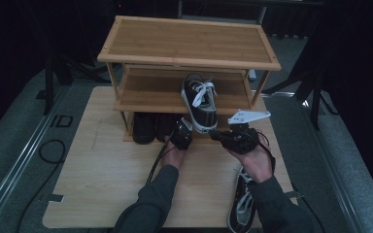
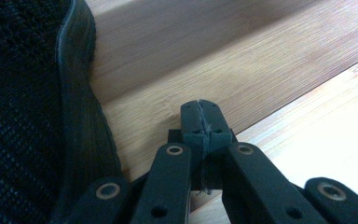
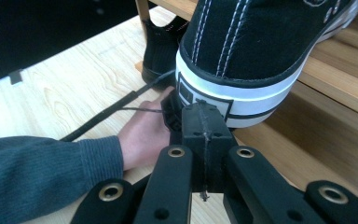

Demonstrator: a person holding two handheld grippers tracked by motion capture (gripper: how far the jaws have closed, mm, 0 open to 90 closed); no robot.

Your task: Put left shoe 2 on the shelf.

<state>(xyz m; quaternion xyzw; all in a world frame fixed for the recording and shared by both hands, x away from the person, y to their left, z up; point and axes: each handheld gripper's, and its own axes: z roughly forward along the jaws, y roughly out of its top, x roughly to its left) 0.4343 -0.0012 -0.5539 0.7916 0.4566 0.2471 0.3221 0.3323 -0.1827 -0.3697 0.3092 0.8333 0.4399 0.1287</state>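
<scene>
Bamboo rack (image 1: 189,99) | canvas sneaker (image 1: 200,103) heel overhanging | right tongs (image 3: 204,122) closed, seemingly touching

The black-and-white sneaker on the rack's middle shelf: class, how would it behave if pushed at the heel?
The sneaker overhangs the middle shelf, so it would probably slide inward rather than roll. Its rubber sole may grip the wood. The canvas upper would likely dent, and the loose laces flop.

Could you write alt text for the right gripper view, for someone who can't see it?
The shut black right gripper meets the white rubber heel of a black canvas sneaker resting on a wooden shelf. Behind it, a hand in a grey sleeve rests on the light wooden table.
</scene>
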